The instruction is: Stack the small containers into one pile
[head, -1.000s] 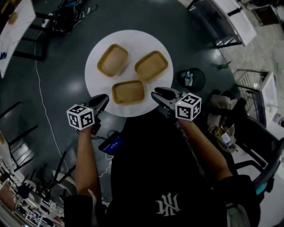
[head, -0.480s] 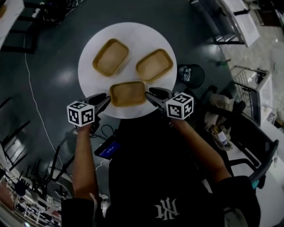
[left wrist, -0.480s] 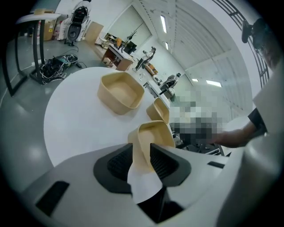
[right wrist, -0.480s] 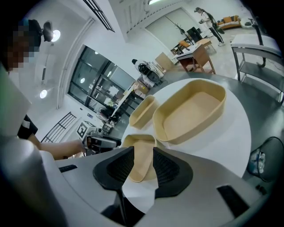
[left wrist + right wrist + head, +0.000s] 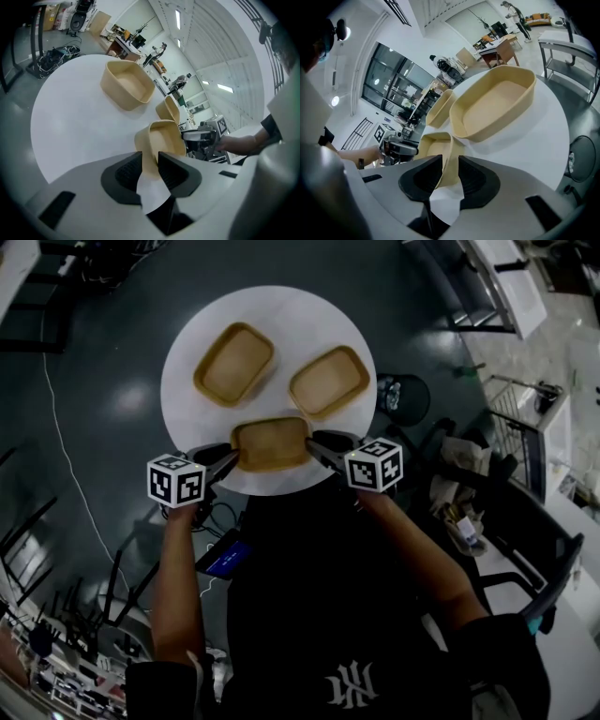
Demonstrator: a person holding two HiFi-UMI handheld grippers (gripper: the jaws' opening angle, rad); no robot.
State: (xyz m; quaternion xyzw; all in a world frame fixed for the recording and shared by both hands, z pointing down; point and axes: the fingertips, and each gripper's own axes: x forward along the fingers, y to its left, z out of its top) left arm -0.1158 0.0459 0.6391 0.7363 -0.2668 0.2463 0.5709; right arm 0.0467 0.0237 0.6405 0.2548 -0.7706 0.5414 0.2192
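From the head view we cannot see the near edge of the round white table (image 5: 281,320), which is covered by the person's dark shirt (image 5: 328,615) and both marker cubes. In the gripper views, the gripper bodies hide the lower half of the nearest container (image 5: 271,443). Whether the pads actually touch its wall is hard to make out. The left gripper (image 5: 228,458) stands wide, straddling the container's left end wall. Its jaws have just been closing a little with that wall between them. The right gripper (image 5: 316,442) stands fairly wide as well, astride the right end wall. Two more tan containers sit farther back on the table, one to the left (image 5: 234,363) and one to the right (image 5: 329,382). They are apart from each other and from the near one, so nothing is stacked yet. A dark round stool (image 5: 405,401) stands just right of the table, and a lit blue screen (image 5: 228,559) lies on the floor by the left arm. A second ago both grippers hung off the table's near edge, clear of the container. Since then they have moved in on its two ends, while the three containers have kept their places.
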